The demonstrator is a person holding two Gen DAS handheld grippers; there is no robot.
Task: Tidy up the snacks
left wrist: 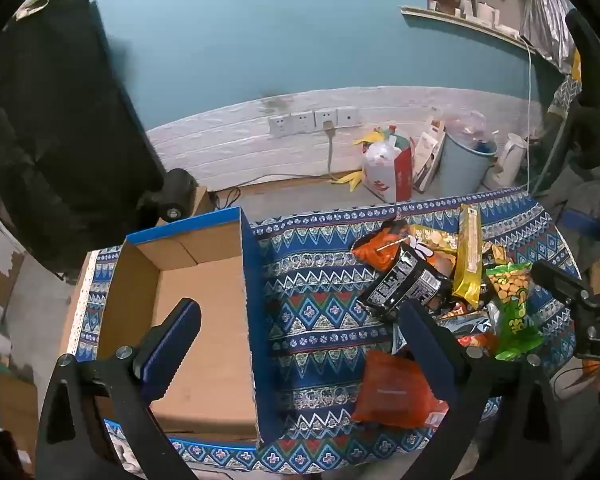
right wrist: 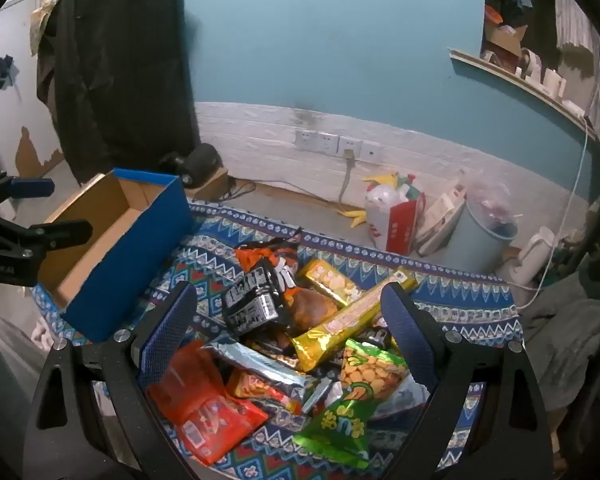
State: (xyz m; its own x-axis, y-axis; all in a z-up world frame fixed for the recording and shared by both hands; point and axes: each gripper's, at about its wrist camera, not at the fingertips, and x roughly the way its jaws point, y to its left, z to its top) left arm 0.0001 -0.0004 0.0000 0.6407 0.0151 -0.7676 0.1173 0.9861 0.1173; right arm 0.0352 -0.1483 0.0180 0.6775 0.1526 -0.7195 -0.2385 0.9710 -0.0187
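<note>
Left gripper [left wrist: 296,316]: jaws spread wide, nothing between the pads, hung tilted down over the blue wall of the box and the patterned cloth
Right gripper [right wrist: 288,312]: jaws likewise wide apart and empty, tilted down above the snack pile, no pad touching a packet
Red-orange packet [right wrist: 208,412]: nearest of the pile, flat on the cloth by the table's near edge
Green peanut bag [right wrist: 352,404]: lay beside the red-orange packet, partly over a silver wrapper [right wrist: 260,364]
Long gold packet [right wrist: 352,316]: slanted across the middle of the heap
Black packet [right wrist: 252,304]: leaned on the heap's left side, nearest the box
Orange bag [right wrist: 268,258]: at the far end of the pile, partly under the black packet
Cardboard box [left wrist: 200,320]: blue outside, brown inside, open-topped, no snack inside, stood on the cloth left of the pile and apart from it
Patterned tablecloth [left wrist: 320,280]: blue zigzag print, covered the table under box and snacks
Floor beyond: red and white bag [right wrist: 396,220], pale blue bin [right wrist: 480,244], white kettle [right wrist: 536,256]
Far wall: teal above, white below, row of sockets [right wrist: 332,144] with one plug in
</note>
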